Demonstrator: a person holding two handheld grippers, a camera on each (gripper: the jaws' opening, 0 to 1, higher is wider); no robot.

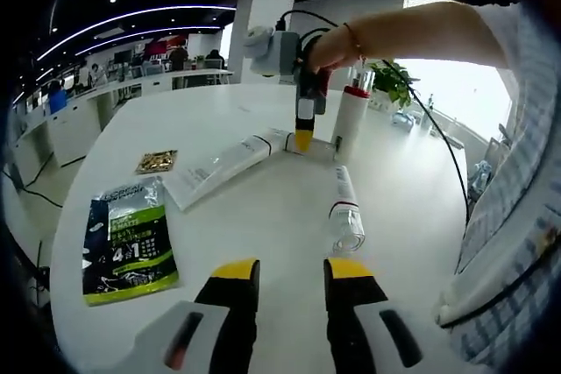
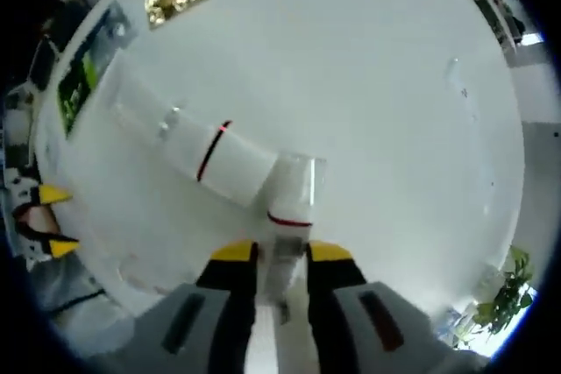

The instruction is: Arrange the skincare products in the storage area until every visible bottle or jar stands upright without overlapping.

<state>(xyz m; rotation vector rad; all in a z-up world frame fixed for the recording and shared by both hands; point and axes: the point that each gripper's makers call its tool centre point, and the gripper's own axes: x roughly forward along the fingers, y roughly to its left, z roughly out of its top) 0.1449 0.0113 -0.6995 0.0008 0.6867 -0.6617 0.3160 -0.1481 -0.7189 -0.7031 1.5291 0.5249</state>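
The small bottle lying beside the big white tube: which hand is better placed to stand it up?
Right. The right gripper already has its fingers either side of the small bottle. The left gripper is open and back from it, nearer another lying tube.

The white desk (image 1: 263, 216) carries a long tube (image 1: 223, 162); left of the tube lie a green pouch (image 1: 130, 241) and gold packet (image 1: 157, 161), right of the tube a toppled bottle (image 1: 345, 208).
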